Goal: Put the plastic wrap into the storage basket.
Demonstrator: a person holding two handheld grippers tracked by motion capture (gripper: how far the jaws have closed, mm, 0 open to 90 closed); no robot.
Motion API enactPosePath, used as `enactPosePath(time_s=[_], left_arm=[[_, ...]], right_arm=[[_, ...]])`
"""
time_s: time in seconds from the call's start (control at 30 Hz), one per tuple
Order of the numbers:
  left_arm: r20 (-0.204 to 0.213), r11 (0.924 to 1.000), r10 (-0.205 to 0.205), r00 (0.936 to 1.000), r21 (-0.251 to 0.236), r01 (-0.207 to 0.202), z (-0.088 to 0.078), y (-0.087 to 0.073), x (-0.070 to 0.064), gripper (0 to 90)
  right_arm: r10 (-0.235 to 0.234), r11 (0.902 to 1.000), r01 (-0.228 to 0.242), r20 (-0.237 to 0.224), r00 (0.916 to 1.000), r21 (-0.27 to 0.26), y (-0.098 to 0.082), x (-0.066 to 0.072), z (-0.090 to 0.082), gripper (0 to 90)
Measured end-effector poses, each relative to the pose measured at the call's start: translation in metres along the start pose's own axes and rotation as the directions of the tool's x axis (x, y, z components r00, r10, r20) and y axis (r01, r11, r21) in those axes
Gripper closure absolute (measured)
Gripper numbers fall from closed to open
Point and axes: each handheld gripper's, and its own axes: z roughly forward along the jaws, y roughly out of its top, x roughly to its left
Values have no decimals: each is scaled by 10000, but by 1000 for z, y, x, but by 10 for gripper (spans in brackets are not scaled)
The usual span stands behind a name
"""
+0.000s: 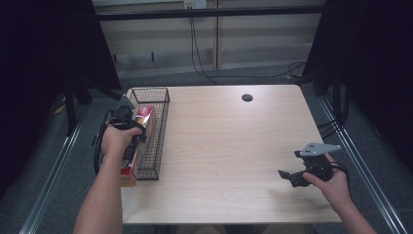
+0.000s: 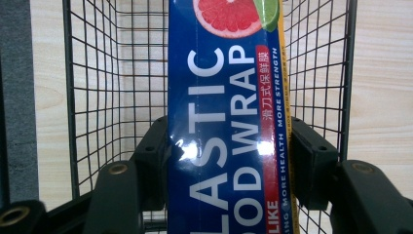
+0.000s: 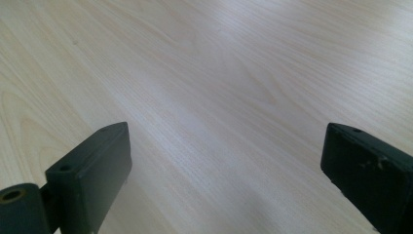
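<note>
A long blue plastic wrap box [image 2: 226,126] with a grapefruit picture lies lengthwise over the black wire basket [image 2: 107,73]. My left gripper [image 2: 226,161] is shut on the box, one jaw pressed to each long side. From above, the box [image 1: 142,122] slants across the basket [image 1: 160,126] at the table's left edge, its near end [image 1: 128,176] sticking out past the basket's front. My left gripper [image 1: 127,127] sits over it under the hand. My right gripper [image 1: 288,178] rests low at the front right, jaws wide apart over bare wood [image 3: 219,97].
The light wooden table [image 1: 229,141] has a round black cable hole [image 1: 247,97] at the back. Dark curtains stand on both sides, and cables [image 1: 204,68] hang down the wall behind. Metal rails [image 1: 360,161] run along the floor beside the table.
</note>
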Motion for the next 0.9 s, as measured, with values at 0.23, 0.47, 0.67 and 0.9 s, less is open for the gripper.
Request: enactPosePath(time_s=[0.23,0.47,0.67,0.9], left_arm=[[18,10000,-28,10000,71,28,0,0,1,434],[-29,10000,0,10000,-19,0,-1,1,3,434],[-17,10000,-68,10000,-23,68,0,2,4,434],[-92,9999,-148,9998,-48,148,1,2,3,433]], right_arm=[[7,10000,-7,6,10000,-14,0,0,0,44],[-8,10000,8,-2,10000,0,0,0,1,44],[-10,10000,10,32,10000,26,0,1,1,43],[-11,10000,11,-4,10000,17,0,1,1,44]])
